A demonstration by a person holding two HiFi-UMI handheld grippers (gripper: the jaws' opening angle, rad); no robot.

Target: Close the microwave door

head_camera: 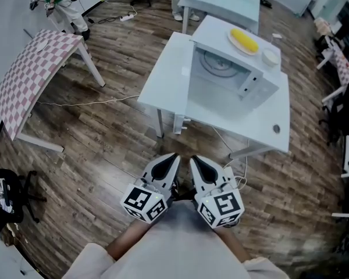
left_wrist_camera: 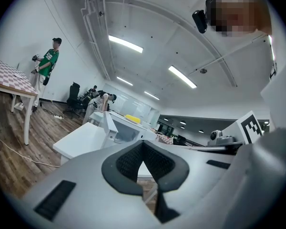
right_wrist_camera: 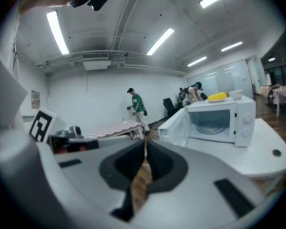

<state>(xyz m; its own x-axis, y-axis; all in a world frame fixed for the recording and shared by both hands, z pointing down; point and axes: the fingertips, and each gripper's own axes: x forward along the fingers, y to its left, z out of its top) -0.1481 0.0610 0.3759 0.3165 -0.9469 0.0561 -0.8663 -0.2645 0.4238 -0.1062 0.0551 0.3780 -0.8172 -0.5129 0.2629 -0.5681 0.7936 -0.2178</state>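
Standing well back from the table (head_camera: 262,128), we've not begun: the microwave (head_camera: 235,68) sits there, its door (right_wrist_camera: 177,122) swung wide. Left gripper (head_camera: 172,157) and right gripper (head_camera: 194,160), both closed and empty, must approach and push it.

Smooth white microwave (head_camera: 253,86), wood-plank floor (head_camera: 104,132)
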